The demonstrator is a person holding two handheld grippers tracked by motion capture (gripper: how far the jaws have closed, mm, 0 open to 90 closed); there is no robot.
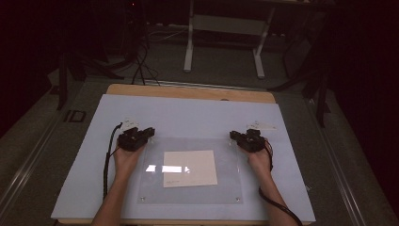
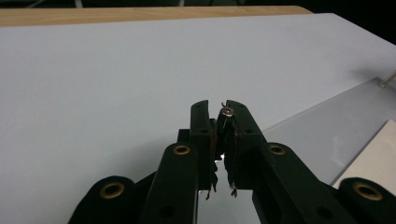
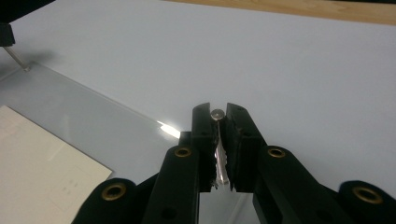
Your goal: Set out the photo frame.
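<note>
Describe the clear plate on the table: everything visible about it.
The clear plate is a flat, rectangular, see-through sheet, like acrylic, lying flat on the pale board, with small screws at its near corners. It mirrors the lamp as bright patches. A cream paper sheet lies at its middle; over or under cannot be told. The left tool and right tool sit at its far corners, each shut on a small metal pin.

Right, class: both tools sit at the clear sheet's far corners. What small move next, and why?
Probably ease both straight down to seat their screws. The left tool and right tool are each shut on a small metal screw at a far corner of the clear sheet, and its near corners already seem to hold fasteners.
</note>
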